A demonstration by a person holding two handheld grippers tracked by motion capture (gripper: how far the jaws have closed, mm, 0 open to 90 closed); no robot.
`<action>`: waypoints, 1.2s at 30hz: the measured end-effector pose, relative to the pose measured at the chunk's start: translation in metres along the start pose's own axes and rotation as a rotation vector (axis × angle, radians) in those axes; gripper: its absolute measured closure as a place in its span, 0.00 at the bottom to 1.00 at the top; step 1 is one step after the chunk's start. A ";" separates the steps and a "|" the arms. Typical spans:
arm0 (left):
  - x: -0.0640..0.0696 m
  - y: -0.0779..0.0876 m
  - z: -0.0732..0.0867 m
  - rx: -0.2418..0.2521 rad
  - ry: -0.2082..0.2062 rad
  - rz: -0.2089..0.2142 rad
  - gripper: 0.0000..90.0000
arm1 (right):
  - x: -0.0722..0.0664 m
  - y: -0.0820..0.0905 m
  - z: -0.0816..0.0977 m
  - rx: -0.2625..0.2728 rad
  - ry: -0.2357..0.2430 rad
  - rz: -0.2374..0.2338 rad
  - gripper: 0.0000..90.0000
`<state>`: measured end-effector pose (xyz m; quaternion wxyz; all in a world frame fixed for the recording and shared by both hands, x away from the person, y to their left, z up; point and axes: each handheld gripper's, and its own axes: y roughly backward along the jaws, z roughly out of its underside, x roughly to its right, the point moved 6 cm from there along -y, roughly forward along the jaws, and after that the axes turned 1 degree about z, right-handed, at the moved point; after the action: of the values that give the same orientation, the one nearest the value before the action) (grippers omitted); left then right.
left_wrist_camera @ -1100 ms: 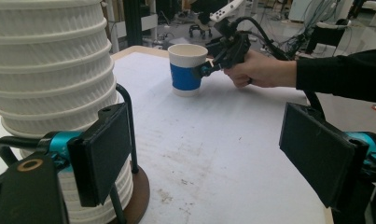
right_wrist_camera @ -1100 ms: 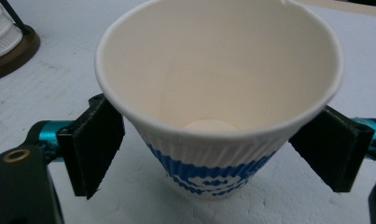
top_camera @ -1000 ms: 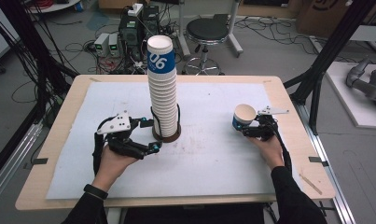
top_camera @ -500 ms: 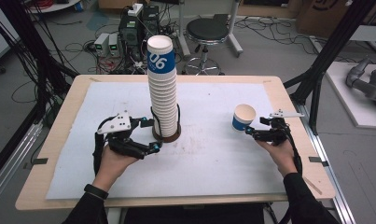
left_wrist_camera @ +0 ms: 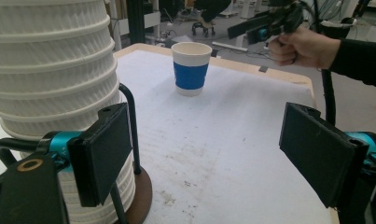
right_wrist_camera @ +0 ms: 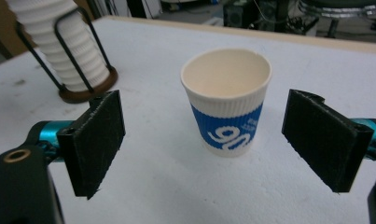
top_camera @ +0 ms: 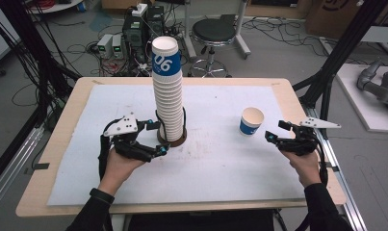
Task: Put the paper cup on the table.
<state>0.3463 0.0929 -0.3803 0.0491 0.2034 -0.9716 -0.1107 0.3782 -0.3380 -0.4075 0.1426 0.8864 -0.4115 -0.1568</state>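
High view, from left to right: the left tongs, spread open around the foot of one tall cup stack in its holder; one single blue-banded cup upright on the bench; the right tongs, open and apart from it. Right gripper view reveals the cup's empty inside and printed white numerals.

Readable stuff: just the number 06 on the cups

The top cup of the stack has a blue band with "06" in big white digits, clear from the high view. The single cup on the bench carries the same white digits on its blue band, upside down in the right gripper view, with smaller white print beside them too tiny to make out
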 end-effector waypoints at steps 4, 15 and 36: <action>-0.001 -0.005 0.000 -0.004 0.004 -0.002 0.19 | -0.002 0.006 -0.001 0.024 0.034 -0.047 0.15; -0.003 0.002 0.000 0.012 0.025 -0.003 0.19 | -0.026 0.003 -0.015 0.075 0.081 -0.158 0.16; -0.002 0.015 0.003 0.018 0.019 -0.029 0.19 | -0.051 -0.009 -0.031 0.076 0.146 -0.200 0.16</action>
<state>0.3418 0.1078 -0.3795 0.0548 0.2189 -0.9690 -0.1006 0.3655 -0.2897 -0.3742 0.1223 0.9369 -0.3151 -0.0895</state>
